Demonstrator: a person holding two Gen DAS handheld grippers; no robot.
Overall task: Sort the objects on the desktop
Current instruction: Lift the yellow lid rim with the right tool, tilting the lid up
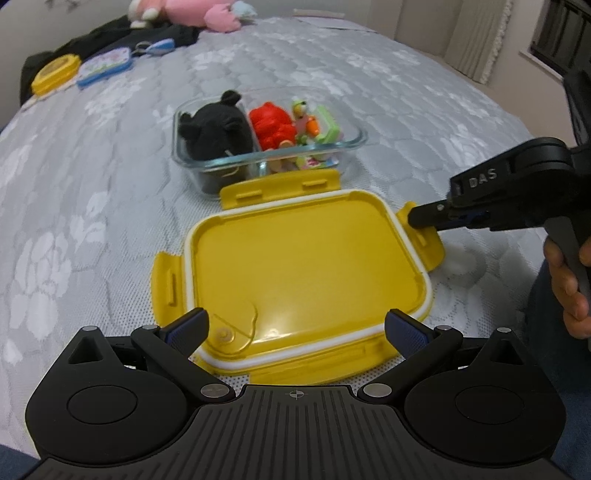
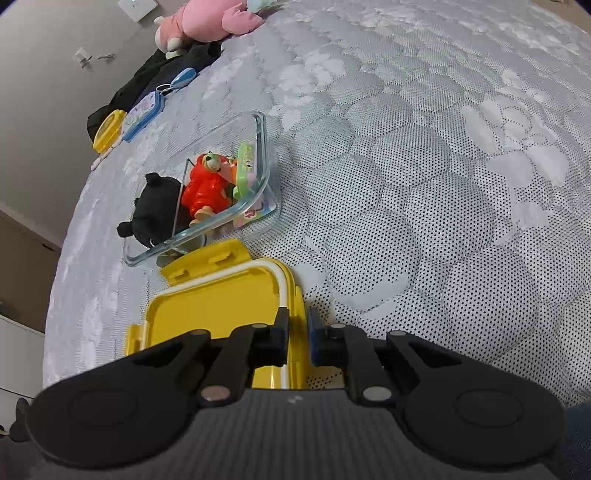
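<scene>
A yellow container lid (image 1: 303,266) with a white seal lies upside down on the grey quilted bed. Behind it stands a divided glass container (image 1: 347,142) holding a black plush toy (image 1: 218,136), a red toy (image 1: 271,127) and small colourful items. My left gripper (image 1: 295,328) is open, its fingers spread at either side of the lid's near edge. My right gripper (image 2: 298,332) is shut on the lid's right side flap (image 2: 297,295); it shows in the left wrist view (image 1: 424,218) pinching that flap. The glass container (image 2: 264,147) lies beyond the lid (image 2: 221,299).
At the bed's far left lie a small yellow box (image 1: 55,75), a blue-edged case (image 1: 105,66), a blue keyring item (image 1: 160,46), black clothing (image 1: 110,37) and a pink plush (image 1: 192,13). A wall and window stand at right.
</scene>
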